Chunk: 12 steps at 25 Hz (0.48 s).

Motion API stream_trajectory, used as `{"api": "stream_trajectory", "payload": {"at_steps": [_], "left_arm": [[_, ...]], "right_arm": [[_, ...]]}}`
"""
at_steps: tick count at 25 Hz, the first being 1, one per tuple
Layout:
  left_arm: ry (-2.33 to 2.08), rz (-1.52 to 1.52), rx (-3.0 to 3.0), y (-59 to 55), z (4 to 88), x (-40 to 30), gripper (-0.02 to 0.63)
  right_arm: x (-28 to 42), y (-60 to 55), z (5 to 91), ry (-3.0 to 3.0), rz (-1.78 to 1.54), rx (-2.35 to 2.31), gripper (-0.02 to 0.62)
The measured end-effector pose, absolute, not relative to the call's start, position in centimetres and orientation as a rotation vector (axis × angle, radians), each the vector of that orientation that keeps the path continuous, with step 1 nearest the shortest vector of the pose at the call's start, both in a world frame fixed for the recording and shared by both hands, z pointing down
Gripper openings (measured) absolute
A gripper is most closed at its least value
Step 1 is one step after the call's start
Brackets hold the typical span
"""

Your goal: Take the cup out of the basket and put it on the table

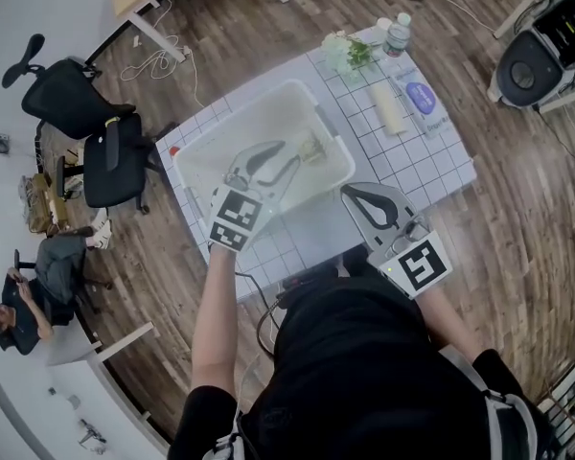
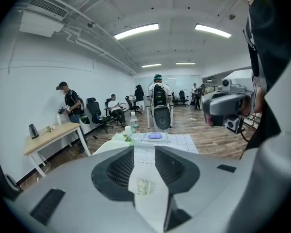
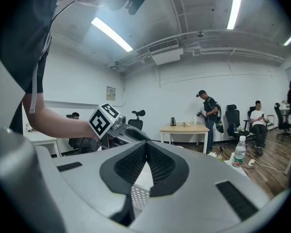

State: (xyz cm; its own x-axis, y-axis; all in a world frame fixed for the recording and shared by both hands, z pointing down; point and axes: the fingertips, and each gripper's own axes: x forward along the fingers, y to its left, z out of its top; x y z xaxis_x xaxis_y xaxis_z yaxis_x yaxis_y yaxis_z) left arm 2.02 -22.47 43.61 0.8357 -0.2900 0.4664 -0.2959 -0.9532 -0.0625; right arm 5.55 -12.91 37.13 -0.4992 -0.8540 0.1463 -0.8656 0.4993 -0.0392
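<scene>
- Head view: a white, smooth-walled plastic basket (image 1: 228, 120) sits on a table (image 1: 417, 166) covered by a white cloth ruled in squares. The left gripper (image 1: 289, 151), a grey shell with curved black jaws, reaches over the basket's open top. The right gripper (image 1: 353, 192) is just outside the basket's near corner. The cup (image 1: 312, 149) is only a pale, greenish smudge on the basket floor beyond the left jaws, and its shape is lost here.
- Left gripper view: the ribbed black pads stand partly apart with nothing pressed between them. Through the gap the cup (image 2: 143, 186) shows as a small, pale, patterned cylinder, seemingly upright on the white basket floor and clear of both pads. A clear plastic bottle (image 2: 134, 124) stands at the table's far end.
- Right gripper view: the jaws meet at their tips and hold nothing. Below them the basket wall (image 3: 138, 198) shows a fine perforated mesh that the head view does not resolve. The cup is out of sight here.
</scene>
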Motion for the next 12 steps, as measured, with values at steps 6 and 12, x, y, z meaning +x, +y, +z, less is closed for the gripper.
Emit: {"api": "stream_trajectory", "payload": {"at_steps": [6,12], "left_arm": [[-0.363,0.862,2.988,-23.7,46.4,2.7,0.146],[-0.222,0.9,2.912,-24.8,49.5,3.5,0.179]], "right_arm": [[6.6,-12.3,37.2,-2.567,0.167,1.591,0.015],[7.9,-11.7,37.6,-2.5,0.188,1.669,0.015]]}}
